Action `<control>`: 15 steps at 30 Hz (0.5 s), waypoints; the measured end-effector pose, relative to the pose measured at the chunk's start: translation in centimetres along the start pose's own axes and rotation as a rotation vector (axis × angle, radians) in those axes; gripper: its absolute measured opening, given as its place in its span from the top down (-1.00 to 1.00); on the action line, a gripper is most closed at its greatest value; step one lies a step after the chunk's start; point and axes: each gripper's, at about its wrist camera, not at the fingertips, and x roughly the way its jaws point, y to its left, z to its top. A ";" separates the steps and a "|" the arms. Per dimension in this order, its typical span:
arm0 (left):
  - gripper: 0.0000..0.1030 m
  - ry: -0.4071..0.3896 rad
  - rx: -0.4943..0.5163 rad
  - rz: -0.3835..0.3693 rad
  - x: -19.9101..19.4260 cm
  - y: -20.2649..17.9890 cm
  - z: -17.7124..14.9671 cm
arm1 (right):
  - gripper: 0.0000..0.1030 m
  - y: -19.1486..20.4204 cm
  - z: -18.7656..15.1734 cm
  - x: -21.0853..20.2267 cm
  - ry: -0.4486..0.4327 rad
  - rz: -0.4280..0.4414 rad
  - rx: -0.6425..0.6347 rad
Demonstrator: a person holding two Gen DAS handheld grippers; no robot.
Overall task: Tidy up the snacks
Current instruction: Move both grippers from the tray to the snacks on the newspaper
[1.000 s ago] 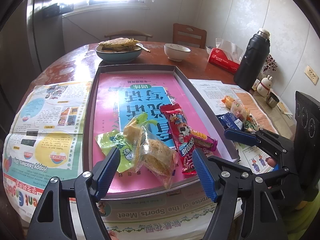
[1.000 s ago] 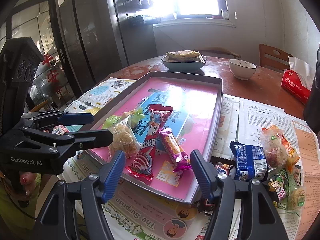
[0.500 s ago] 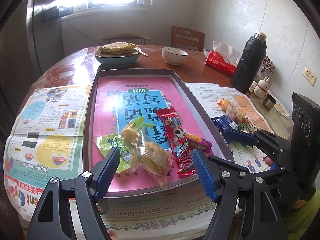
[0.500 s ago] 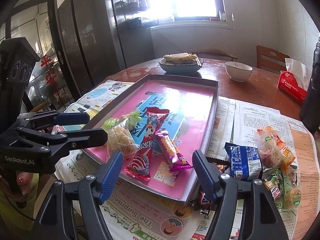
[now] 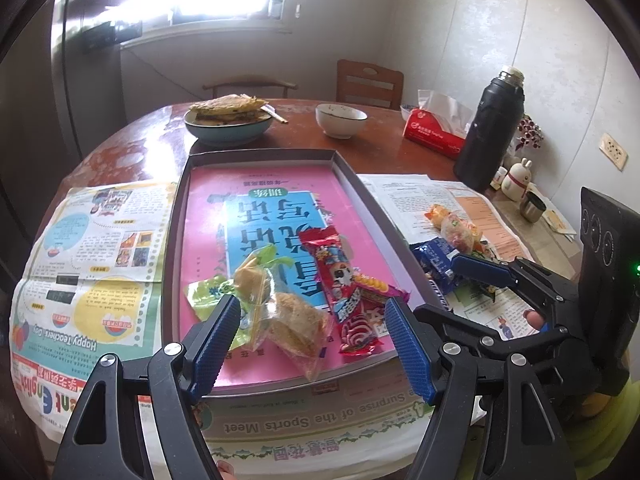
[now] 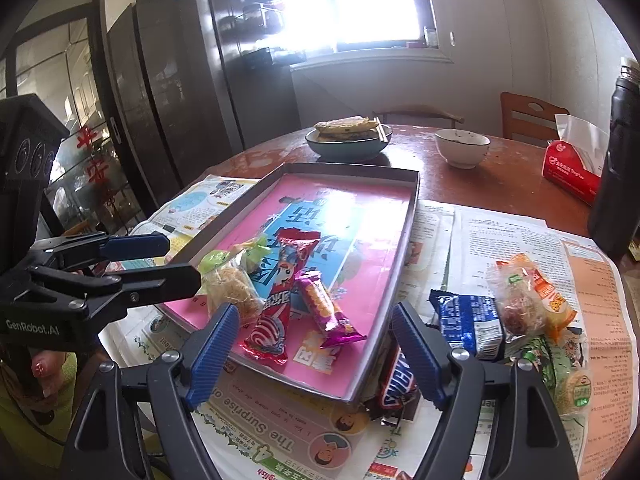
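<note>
Sunlit kitchen, round wooden table spread with newspapers, and both grippers hover empty over its near edge: the left gripper stands wide apart with nothing between its blue pads, and the right gripper has just been widening its jaws, likewise with nothing pressed between them, which reads as readiness for another pick. Just beyond the left fingertips, inside the shallow tray with its pink printed lining, lie a green packet, two clear-wrapped cakes, a red wrapper and a small magenta bar, bunched at the near end, probably because that is the easiest reach for dropping them. Past the right gripper's right finger, outside the tray on the paper, wait the unsorted snacks: a blue packet, a clear-and-orange bundle, green-wrapped pieces, and a Snickers bar tucked against the tray's corner, partly hidden by the tray wall and that finger. Farther out stand a dish of flatbread, a white bowl, a red tissue pack and a dark flask. Glare from the window washes out part of the lining, print on the small wrappers is unreadable, and the person shows only as fingertips at the handles
</note>
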 end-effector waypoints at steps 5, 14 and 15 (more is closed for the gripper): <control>-0.49 0.001 0.001 -0.009 0.1 -0.5 0.1 | -0.54 -0.4 0.0 -0.5 -0.010 -0.003 0.009; -0.49 0.003 -0.003 -0.031 0.2 -1.2 0.2 | -0.60 -1.6 0.1 -1.7 -0.043 -0.019 0.045; -0.49 0.002 -0.002 -0.034 0.2 -1.3 0.2 | -0.60 -1.8 0.2 -1.9 -0.048 -0.020 0.049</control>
